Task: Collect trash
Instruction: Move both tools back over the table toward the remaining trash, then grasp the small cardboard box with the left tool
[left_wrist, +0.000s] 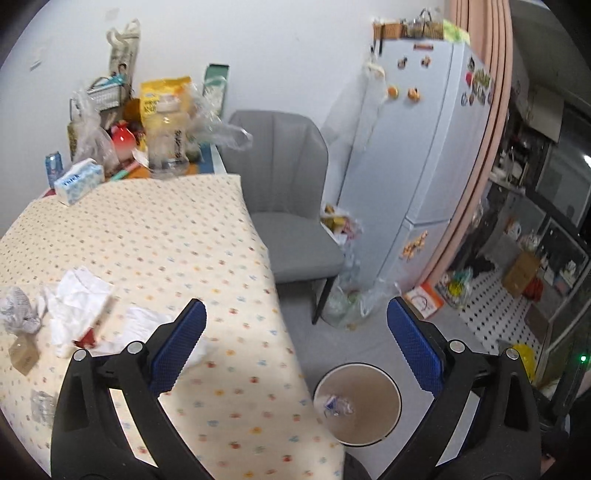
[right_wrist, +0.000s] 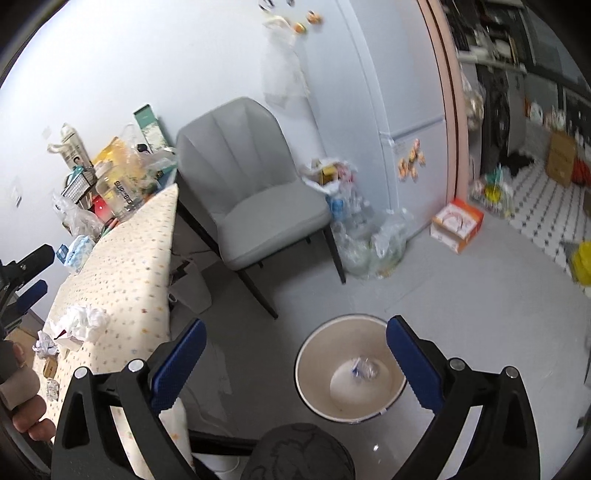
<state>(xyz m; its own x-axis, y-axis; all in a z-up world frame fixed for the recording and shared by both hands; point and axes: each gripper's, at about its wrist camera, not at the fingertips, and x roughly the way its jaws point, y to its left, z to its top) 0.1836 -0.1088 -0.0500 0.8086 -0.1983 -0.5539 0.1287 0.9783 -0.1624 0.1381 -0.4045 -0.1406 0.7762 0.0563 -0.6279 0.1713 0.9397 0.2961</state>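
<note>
While both spread wide | left tongs (left_wrist: 295, 325), right tongs (right_wrist: 295, 343) | empty

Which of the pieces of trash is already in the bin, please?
The small clear wrapper with blue print, lying alone at the bottom of the bin on the floor. The white tissues and the crumpled paper lie on the table.

i'm holding the left gripper (left_wrist: 295, 328) with its jaws spread wide and gripping nothing; i'm keeping the right gripper (right_wrist: 295, 341) equally wide, likewise gripping nothing.
</note>
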